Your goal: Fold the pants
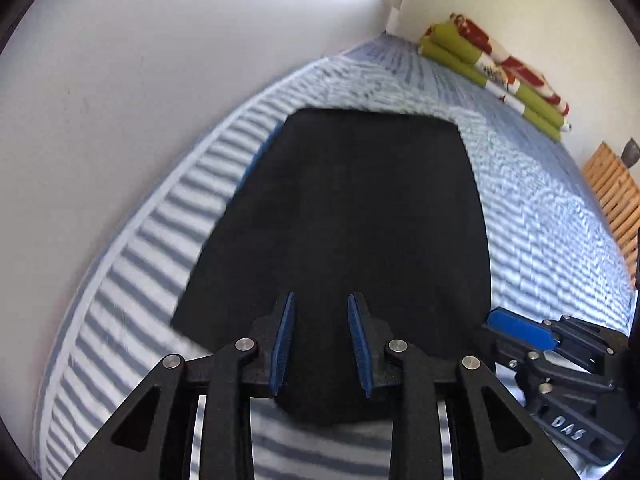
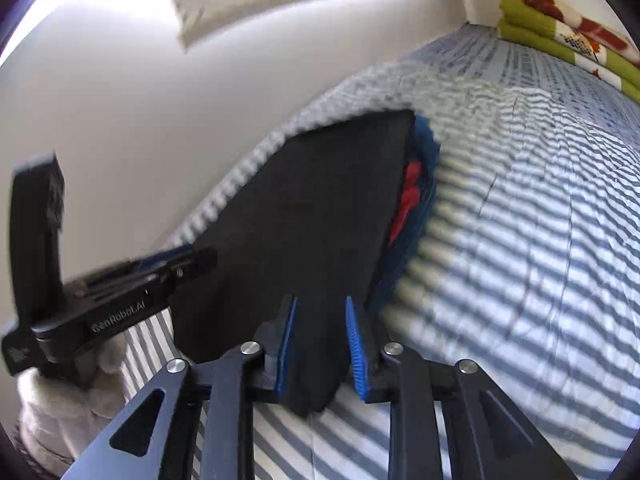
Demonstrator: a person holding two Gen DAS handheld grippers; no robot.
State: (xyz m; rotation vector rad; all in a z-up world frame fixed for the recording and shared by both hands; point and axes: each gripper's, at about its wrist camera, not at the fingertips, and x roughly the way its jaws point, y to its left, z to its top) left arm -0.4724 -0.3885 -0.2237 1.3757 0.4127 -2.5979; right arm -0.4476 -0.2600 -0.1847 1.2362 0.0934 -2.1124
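Black fabric pants [image 1: 344,240], already folded into a compact dark rectangle, are lying on a bed covered by a blue-and-white striped bedsheet [image 1: 540,216]. All places below are given relative to the pants.

Judging from how things lie, the fold is in its closing stage: both grippers are sitting at the near edge of the pants, and the next move probably calls for either letting go and backing away or taking one more fold toward the far edge.

The left gripper [image 1: 321,344], black with blue ribbed pads, is reaching over the near edge. Its pads are standing partly apart with dark cloth showing between them; whether they are pinching the cloth or only hovering above it cannot be told.

The right gripper [image 2: 321,348], of the same build, is at the near right corner. Its pads are also partly apart, and a point of black cloth is lying in the gap; an actual grip cannot be confirmed.

In the right wrist view, something blue and red [image 2: 414,200] is peeking out along the right side of the pants, blurred.

Beyond the far edge, well apart, a folded green, white and red blanket [image 1: 496,72] is resting against a white wall [image 1: 120,80].
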